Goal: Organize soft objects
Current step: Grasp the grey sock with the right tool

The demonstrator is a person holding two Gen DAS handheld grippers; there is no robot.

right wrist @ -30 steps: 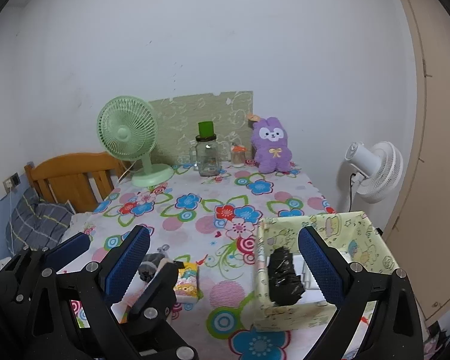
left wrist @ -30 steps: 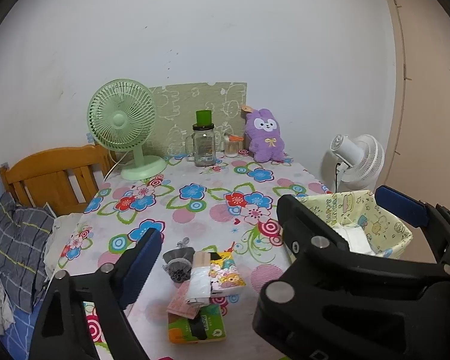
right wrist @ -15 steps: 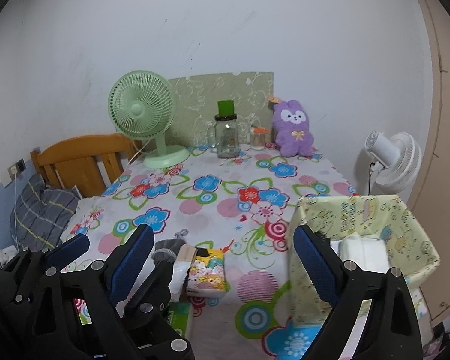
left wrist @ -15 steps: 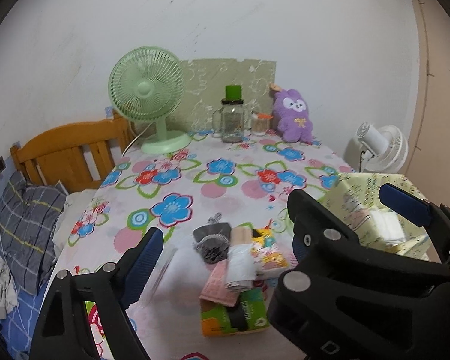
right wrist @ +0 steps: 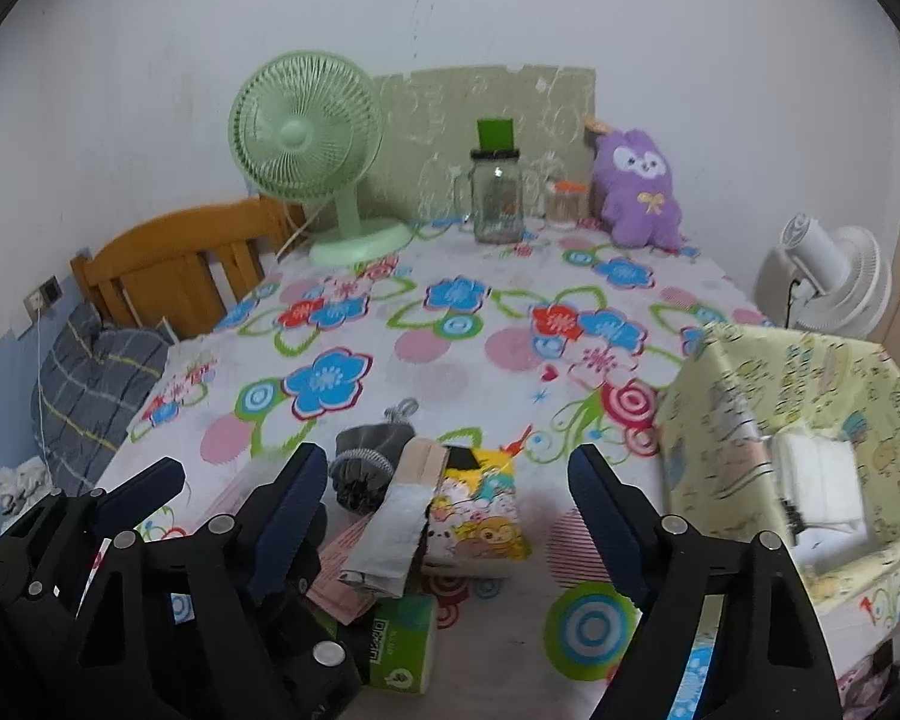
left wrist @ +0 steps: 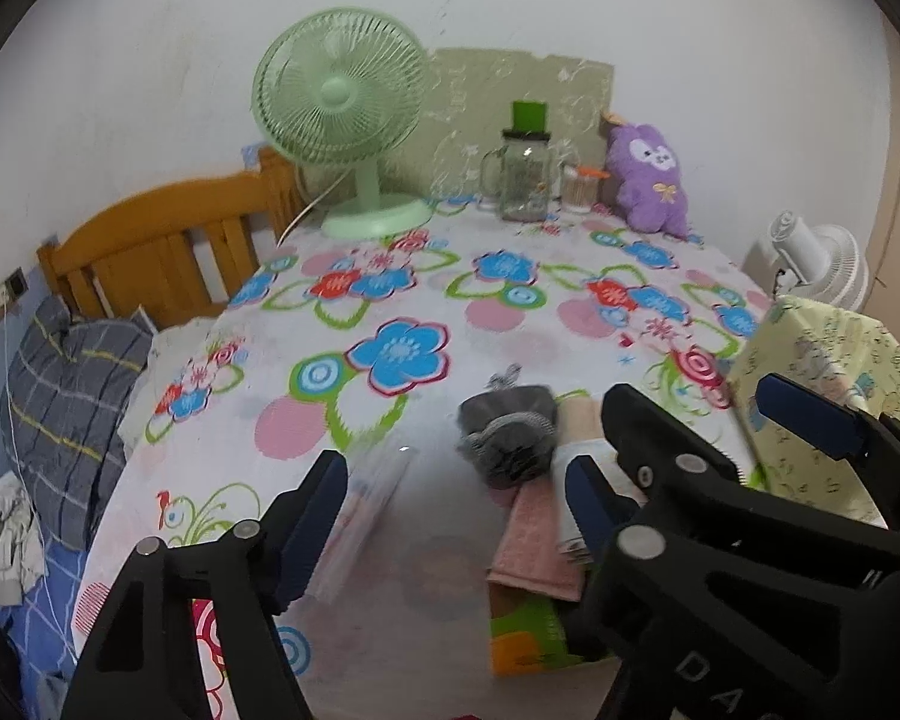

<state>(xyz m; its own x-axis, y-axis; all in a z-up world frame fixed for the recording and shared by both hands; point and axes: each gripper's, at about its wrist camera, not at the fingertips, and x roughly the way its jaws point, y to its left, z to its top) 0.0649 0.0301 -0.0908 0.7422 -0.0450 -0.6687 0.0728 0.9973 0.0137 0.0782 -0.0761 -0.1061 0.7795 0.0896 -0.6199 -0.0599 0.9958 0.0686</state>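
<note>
You are bringing both tongs down toward the pile (right wrist: 426,516) of soft packs at 6 o'clock on the table (right wrist: 450,360), and it is looming larger than a second ago. The left gripper (left wrist: 456,504) and right gripper (right wrist: 444,510) are released, jaws narrowing with nothing pinched, so a pickup is likely starting. At 3 o'clock the bin (right wrist: 750,396) is holding a white pack (right wrist: 816,480).

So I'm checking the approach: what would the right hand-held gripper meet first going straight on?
Probably the cartoon tissue pack lying between the open fingers of the right hand-held gripper; depth is unclear.
</note>
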